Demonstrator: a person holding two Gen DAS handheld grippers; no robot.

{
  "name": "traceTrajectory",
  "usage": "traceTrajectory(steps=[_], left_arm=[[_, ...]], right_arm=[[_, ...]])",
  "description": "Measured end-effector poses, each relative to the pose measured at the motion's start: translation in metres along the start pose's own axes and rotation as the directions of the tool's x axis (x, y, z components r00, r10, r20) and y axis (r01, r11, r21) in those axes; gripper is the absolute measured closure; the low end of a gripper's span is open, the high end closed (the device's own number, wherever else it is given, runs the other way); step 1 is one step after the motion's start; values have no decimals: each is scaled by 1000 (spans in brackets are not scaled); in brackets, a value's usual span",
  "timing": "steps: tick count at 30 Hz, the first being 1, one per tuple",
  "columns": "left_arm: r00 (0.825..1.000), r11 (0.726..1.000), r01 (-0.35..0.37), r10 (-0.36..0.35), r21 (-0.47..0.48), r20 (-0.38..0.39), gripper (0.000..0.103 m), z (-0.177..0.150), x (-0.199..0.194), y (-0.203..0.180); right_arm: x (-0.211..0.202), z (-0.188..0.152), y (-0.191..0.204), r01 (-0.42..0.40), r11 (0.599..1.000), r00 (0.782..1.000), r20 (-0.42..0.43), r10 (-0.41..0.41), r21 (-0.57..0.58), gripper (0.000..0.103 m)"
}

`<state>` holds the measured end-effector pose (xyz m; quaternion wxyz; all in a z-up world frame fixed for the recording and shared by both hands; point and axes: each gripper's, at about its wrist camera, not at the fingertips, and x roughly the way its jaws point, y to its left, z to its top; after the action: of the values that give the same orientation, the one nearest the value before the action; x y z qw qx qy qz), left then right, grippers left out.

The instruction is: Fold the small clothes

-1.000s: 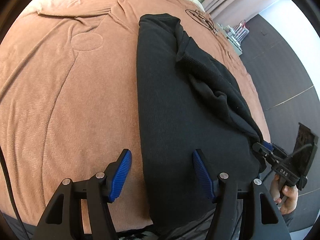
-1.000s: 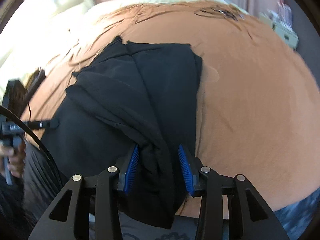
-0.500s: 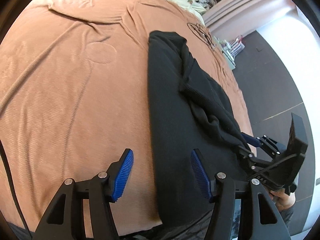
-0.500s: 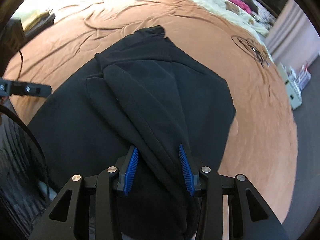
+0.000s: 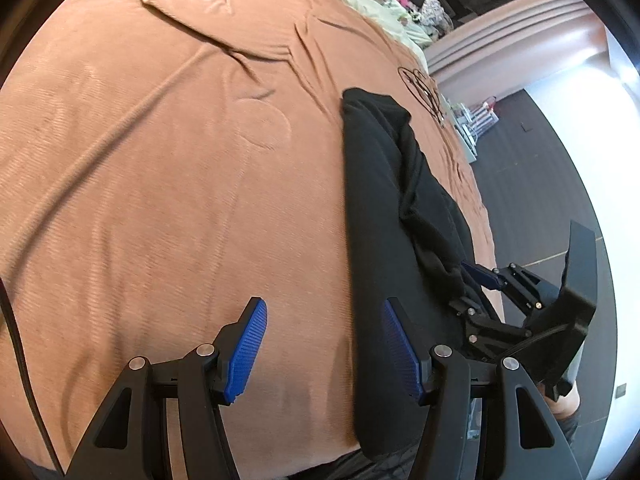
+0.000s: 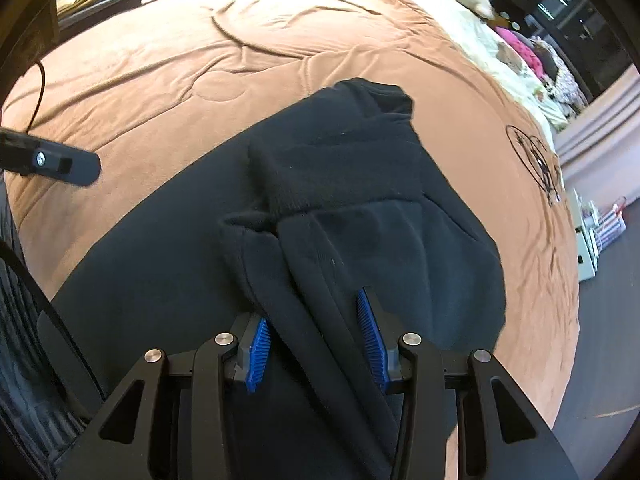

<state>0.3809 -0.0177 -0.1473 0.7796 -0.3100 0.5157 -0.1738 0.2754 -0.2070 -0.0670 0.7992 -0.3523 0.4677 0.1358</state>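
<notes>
Two grippers over black garment [image 6: 360, 208]. Right gripper [image 6: 316, 344] pinches a raised fold of it. Left gripper [image 5: 324, 344] spread wide, empty, straddling garment's left edge above brown bedspread [image 5: 160, 160].

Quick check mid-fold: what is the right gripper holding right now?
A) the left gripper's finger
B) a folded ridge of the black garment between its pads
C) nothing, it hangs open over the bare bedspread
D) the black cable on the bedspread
B: in the right wrist view a thick fold of the black garment runs between the blue pads of the right gripper, while the left gripper stands open.
</notes>
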Motion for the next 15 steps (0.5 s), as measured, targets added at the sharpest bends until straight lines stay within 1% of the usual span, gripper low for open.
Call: traceTrajectory(steps=[1, 2, 5, 8, 12, 15], left_arm=[[1000, 1000, -1, 1, -3, 3, 41, 1, -1, 1], [1000, 1000, -2, 2, -6, 5, 41, 1, -2, 2], [1000, 1000, -4, 4, -9, 3, 41, 4, -1, 2], [1000, 1000, -6, 6, 2, -4, 42, 6, 4, -5], [1000, 1000, -7, 8, 27, -23, 41, 7, 17, -21], [999, 999, -14, 15, 47, -35, 41, 6, 26, -33]], right_arm=[[1, 1, -2, 3, 1000, 1000, 6, -3, -5, 71], [1, 2, -2, 4, 1000, 1000, 15, -4, -9, 82], [-8, 2, -8, 5, 1000, 999, 41, -5, -6, 90], [-22, -2, -22, 20, 1000, 997, 78, -21, 13, 91], [-38, -13, -51, 41, 995, 991, 122, -52, 87, 91], [-39, -23, -74, 54, 987, 988, 138, -76, 152, 93]])
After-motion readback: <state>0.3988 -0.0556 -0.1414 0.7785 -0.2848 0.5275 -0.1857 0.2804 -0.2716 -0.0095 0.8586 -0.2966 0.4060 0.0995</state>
